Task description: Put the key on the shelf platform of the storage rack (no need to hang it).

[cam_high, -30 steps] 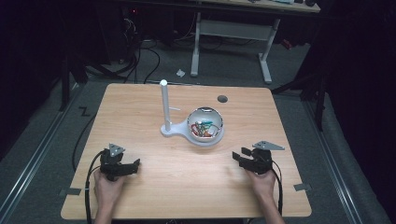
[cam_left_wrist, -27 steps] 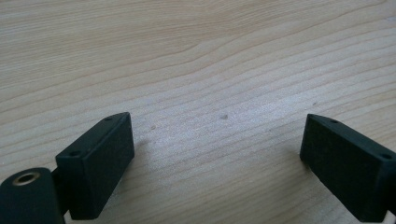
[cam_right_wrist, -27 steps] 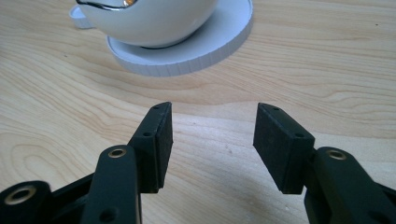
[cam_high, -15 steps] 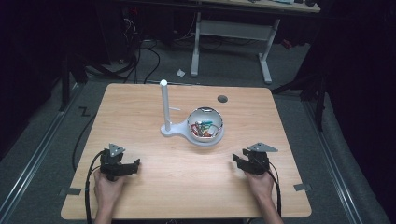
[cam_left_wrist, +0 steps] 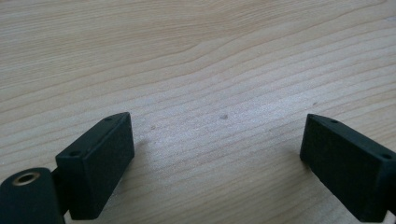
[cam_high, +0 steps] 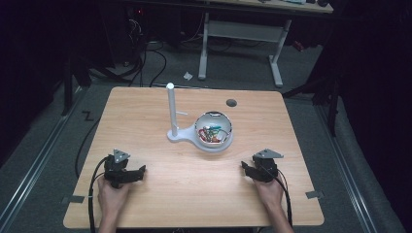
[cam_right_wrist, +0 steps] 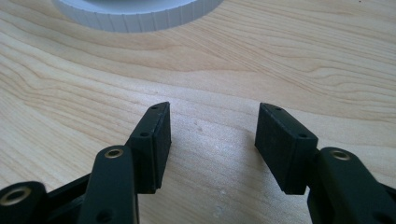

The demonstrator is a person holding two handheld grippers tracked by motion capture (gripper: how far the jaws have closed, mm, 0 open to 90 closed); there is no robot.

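Between the jaws of the left gripper (cam_left_wrist: pixel 215 158) there is only bare wood; they stand wide apart and hold nothing. The right gripper (cam_right_wrist: pixel 212 144) is parted too, less widely, and empty, aimed at the white bowl (cam_high: pixel 214 131), whose ribbed wall shows just ahead. The bowl sits mid-table, well apart from both grippers, with small coloured bits inside, beside a white post (cam_high: pixel 171 110) on a shared base. The work seems not yet begun: nothing is gripped or moved. The wooden table (cam_high: pixel 145 121) stands in a dark room with cables on the floor.
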